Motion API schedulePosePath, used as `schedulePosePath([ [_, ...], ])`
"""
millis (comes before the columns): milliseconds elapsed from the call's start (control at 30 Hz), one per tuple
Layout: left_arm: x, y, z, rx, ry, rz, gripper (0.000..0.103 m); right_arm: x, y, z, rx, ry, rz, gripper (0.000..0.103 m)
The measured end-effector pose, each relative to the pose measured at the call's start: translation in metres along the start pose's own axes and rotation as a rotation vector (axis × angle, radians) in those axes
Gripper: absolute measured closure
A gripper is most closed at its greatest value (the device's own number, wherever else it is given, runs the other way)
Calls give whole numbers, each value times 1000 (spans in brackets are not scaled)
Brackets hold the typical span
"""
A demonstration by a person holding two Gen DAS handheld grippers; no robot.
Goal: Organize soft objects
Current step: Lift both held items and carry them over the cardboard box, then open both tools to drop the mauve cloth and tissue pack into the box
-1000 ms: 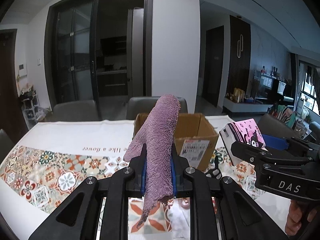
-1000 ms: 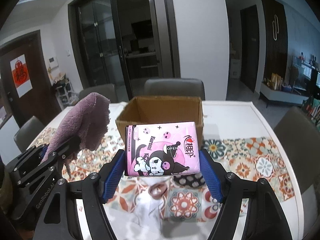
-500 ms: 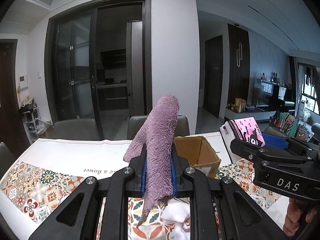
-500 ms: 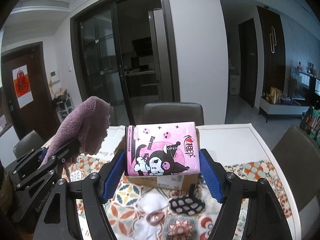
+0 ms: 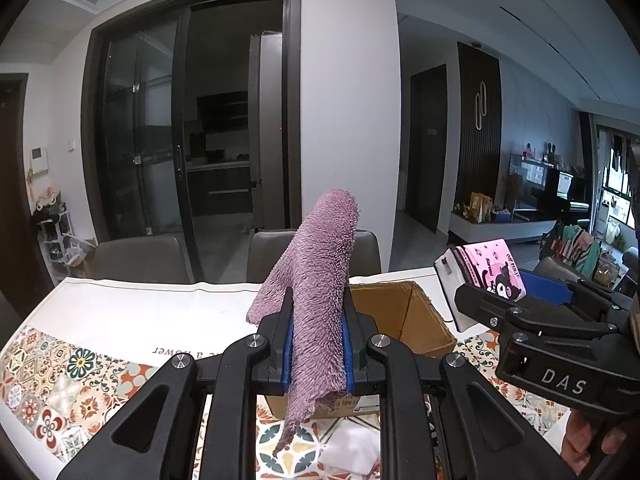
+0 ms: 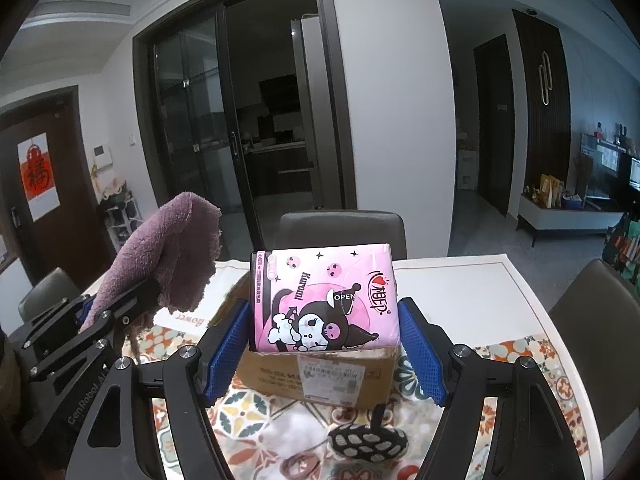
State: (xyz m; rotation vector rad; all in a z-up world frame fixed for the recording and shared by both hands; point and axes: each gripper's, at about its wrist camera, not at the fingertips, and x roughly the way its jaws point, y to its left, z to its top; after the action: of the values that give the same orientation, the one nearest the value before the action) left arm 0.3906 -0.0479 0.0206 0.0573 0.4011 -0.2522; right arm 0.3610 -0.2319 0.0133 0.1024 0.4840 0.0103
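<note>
— From the left gripper's [image 5: 318,340] own camera, what's it got?

— A purple fuzzy towel [image 5: 320,292], pinched tight between the blue pads, standing up above the jaws with a tail hanging below. Behind it is the open cardboard box [image 5: 404,320] on the table [image 5: 140,312]. You see straight into the box's bare inside from here.

— And the other one?

— The right gripper [image 6: 326,344] is clamped wide on a pink tissue pack [image 6: 324,300] with a cartoon character printed on it, held up in front of the box [image 6: 320,376]. In its own view the pack hides the box opening; only the front wall with the shipping label shows.

— Can each camera see the other tool?

— Yes. The left view catches the right gripper from the side, the pack's [image 5: 486,280] white end facing it, and a hand [image 5: 592,440] on the handle at the bottom corner. The right view shows the towel [image 6: 168,256] drooping over the left gripper at its left edge.

— Anything only the right camera picks up?

— A black-and-white patterned soft thing [image 6: 366,440] lying on the patterned tablecloth [image 6: 532,352] just in front of the box, near a white cloth [image 6: 296,428]. The left view shows only a bit of white [image 5: 352,448] beneath its fingers.
</note>
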Motion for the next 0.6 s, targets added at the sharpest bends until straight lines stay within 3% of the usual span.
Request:
schedulePosePath([
  [600,85,-1,-1,13,96,-13,83,72,-8,0,-4,70,-8,29],
])
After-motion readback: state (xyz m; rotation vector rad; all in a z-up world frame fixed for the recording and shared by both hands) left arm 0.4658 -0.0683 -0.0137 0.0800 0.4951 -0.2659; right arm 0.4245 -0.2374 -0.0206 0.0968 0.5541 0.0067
